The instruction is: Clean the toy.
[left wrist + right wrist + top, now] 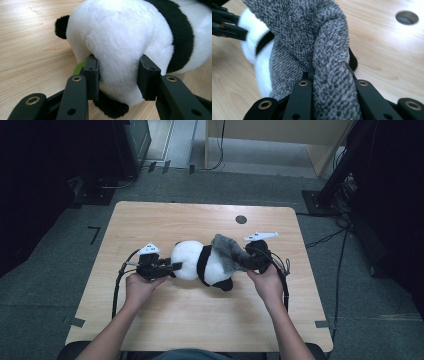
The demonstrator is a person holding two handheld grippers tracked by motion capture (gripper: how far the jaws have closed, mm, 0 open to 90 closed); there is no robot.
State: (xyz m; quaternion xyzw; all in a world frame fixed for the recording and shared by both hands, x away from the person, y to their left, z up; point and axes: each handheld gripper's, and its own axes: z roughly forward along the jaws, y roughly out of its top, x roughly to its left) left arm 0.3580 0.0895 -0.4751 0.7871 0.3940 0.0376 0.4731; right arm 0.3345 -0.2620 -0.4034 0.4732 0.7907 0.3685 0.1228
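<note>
A light wooden tabletop (165, 217) with rounded corners is seen on a grey carpeted floor (55, 250). A round dark hole (241, 219) is set near its far edge. Black cables (327, 239) are laid across the floor at the right. Beyond, a pale wooden cabinet (280, 132) is placed, and dark equipment (135, 140) is stood at the left.

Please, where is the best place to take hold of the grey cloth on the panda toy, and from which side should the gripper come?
Grip the grey cloth at its bunched fold, approaching from the panda's body end, on the table's right. The fabric there gathers into a thick ridge, giving the jaws something to pinch. The right gripper is shut on this fold, while the left gripper holds the panda toy at its white head.
</note>
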